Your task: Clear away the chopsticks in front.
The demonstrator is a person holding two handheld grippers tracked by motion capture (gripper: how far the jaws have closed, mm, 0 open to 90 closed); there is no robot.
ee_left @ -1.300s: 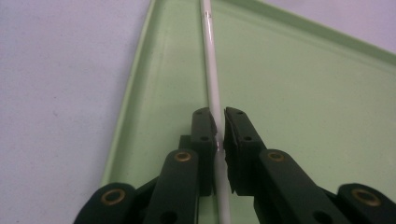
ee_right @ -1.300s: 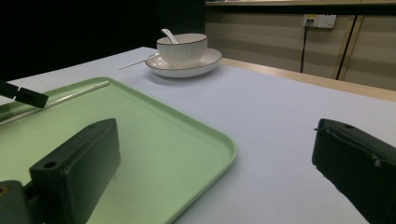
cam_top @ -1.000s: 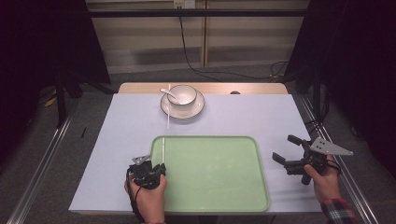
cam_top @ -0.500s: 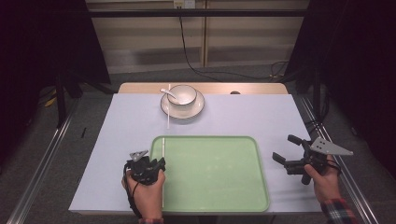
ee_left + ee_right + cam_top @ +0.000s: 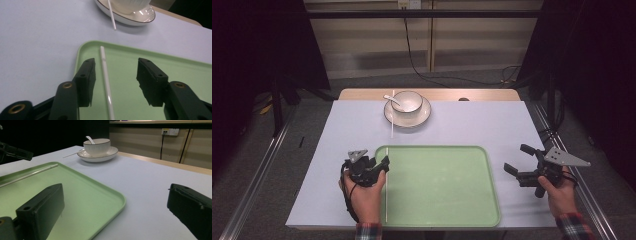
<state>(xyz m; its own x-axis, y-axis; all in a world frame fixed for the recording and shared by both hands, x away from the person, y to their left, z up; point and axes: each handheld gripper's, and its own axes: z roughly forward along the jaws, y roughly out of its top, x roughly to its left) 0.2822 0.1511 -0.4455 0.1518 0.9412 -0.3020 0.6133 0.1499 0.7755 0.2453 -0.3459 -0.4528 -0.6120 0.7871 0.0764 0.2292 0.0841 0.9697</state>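
High view, lower left of the frame: a long white stick (image 5: 386,192) lies in the green tray (image 5: 442,220), right along the tray's left side. It runs straight up and down the picture. In the left gripper view the white stick (image 5: 107,82) lies flat on the tray floor (image 5: 162,62), just inside the rim, and it sits between the two black fingers (image 5: 87,82) without touching them.

The left gripper (image 5: 373,169) hangs over the stick near the tray's left edge, held by the left hand (image 5: 362,197). Its fingers have just been opening. Now they stand about half open, with the stick below the gap and nothing held.

A second white stick (image 5: 392,125) lies on the table (image 5: 482,125) above the tray, in the upper middle of the frame. Its top end touches the rim of a saucer (image 5: 424,116). A white bowl (image 5: 408,102) stands on the saucer, and a white spoon (image 5: 392,99) leans in the bowl.

The right gripper (image 5: 518,161) is at the lower right of the frame, beside the tray's right edge and well apart from the stick. The right hand (image 5: 562,195) holds it. Its fingers (image 5: 45,207) are wide open and hold nothing.
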